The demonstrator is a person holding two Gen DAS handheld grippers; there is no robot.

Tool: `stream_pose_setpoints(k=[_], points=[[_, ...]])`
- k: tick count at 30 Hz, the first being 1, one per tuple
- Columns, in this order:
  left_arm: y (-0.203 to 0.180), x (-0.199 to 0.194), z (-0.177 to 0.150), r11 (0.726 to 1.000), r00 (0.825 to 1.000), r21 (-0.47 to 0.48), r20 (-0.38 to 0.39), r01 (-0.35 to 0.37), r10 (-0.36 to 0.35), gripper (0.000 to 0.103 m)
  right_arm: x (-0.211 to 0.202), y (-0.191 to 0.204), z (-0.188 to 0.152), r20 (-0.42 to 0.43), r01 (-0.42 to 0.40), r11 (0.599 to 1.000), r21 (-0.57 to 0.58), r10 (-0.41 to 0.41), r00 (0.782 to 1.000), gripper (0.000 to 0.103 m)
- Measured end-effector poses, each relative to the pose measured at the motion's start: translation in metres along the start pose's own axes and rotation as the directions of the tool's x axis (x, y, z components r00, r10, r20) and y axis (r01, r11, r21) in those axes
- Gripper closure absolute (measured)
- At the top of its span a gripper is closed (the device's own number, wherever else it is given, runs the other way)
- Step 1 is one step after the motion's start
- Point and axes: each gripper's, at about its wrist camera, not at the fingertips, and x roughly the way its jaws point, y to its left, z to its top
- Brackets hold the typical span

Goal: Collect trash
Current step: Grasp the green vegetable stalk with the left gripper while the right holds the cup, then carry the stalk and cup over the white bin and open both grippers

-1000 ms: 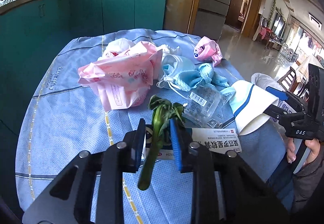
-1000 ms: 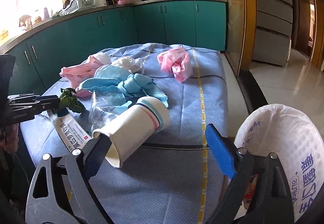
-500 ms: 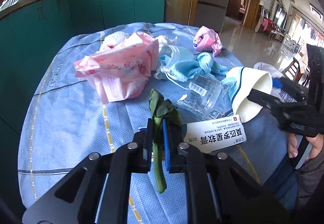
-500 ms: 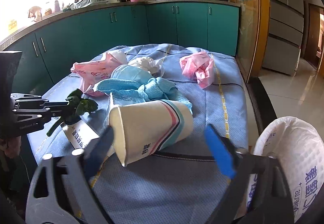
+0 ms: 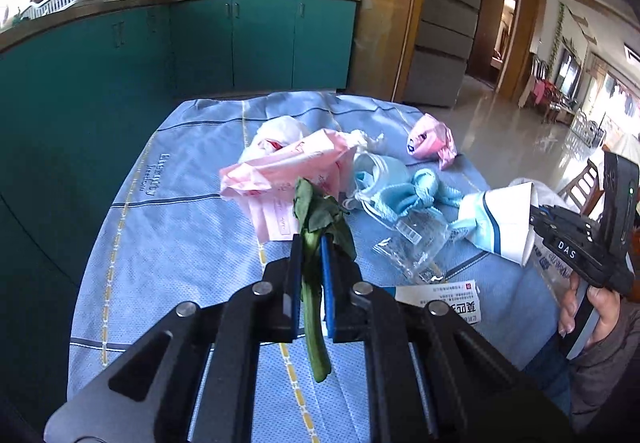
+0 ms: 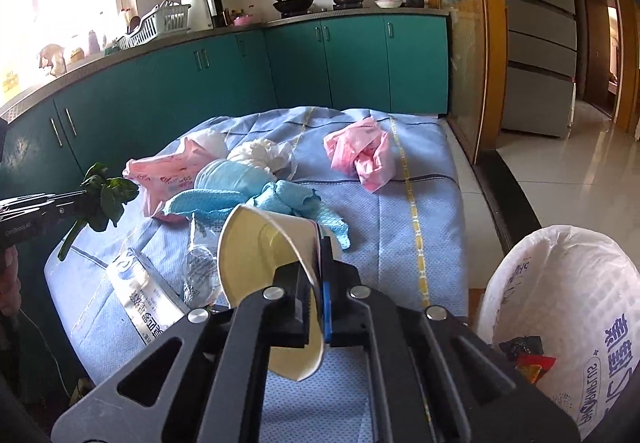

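The left gripper (image 5: pixel 310 255) points down at a slant over the blue-clothed worktop (image 5: pixel 180 251), its fingers (image 5: pixel 296 263) clamped on the stem of a wilted green vegetable (image 5: pixel 314 227), leaves up and stalk end hanging below. The right gripper (image 6: pixel 318 263), also tilted downward, pinches the flattened wall of a paper cup (image 6: pixel 264 255) (its open mouth faces the camera), held by a hand (image 5: pixel 588 307) at the worktop's near edge. Pink wrappers (image 5: pixel 280 167), a blue cloth (image 6: pixel 256 199) and a medicine box (image 6: pixel 140 291) lie scattered on the cloth. A bag-lined bin (image 6: pixel 560 283) stands just beside the worktop.
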Motion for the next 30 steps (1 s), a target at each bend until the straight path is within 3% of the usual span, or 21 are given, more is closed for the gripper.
stream_pose_setpoints(k=[10,17,20,22,24,30], points=[[0.017,-0.013,0.009,0.998,0.999,-0.056,0.047,-0.015,0.018,0.093,-0.014,-0.005,0.005,0.073,0.009,1.000,0.019,-0.010,0.997,0.099],[-0.014,-0.012,0.023,0.998,0.996,-0.011,0.062,0.067,-0.066,0.093,-0.048,-0.037,0.008,0.167,0.089,0.992,0.090,-0.103,0.981,0.099],[-0.046,-0.007,0.035,0.990,0.989,0.037,0.066,0.134,-0.136,0.093,-0.072,-0.065,0.007,0.201,0.206,0.967,0.149,-0.234,0.951,0.099],[-0.074,0.002,0.044,0.977,0.978,0.074,0.054,0.198,-0.202,0.093,-0.087,-0.086,0.004,0.195,0.330,0.925,0.190,-0.365,0.911,0.099],[-0.103,0.012,0.051,0.962,0.966,0.108,0.036,0.252,-0.257,0.093,-0.098,-0.109,-0.003,0.165,0.387,0.885,0.257,-0.435,0.885,0.099],[-0.209,0.054,0.055,0.878,0.899,0.196,-0.083,0.437,-0.429,0.093,-0.113,-0.151,-0.024,0.077,0.476,0.788,0.390,-0.543,0.836,0.099]])
